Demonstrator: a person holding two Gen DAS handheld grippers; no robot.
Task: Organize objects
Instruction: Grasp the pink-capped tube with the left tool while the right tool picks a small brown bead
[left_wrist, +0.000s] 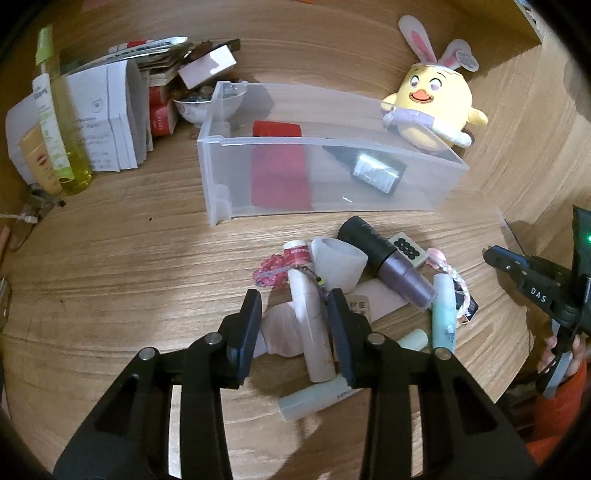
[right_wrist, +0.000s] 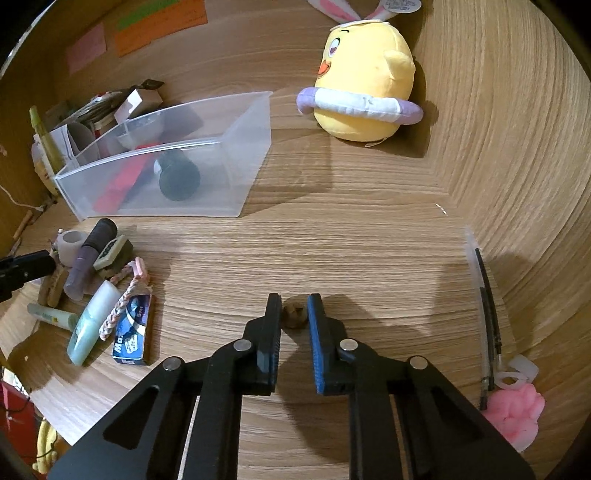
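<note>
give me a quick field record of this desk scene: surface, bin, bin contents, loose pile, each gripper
surface: wooden desk
bin: clear plastic bin, open top, beside the yellow chick plush
bin contents: red flat item, black item
loose pile: pink tube, purple bottle, mint tube, mahjong tile, in front of bin
left gripper: jaws either side of pink tube; contact unclear
right gripper: jaws at a small brown nut-like object

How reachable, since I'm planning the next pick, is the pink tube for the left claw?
Probably yes: the pink tube already lies between the open fingers of the left claw, with nothing on top of it where they would close.
</note>
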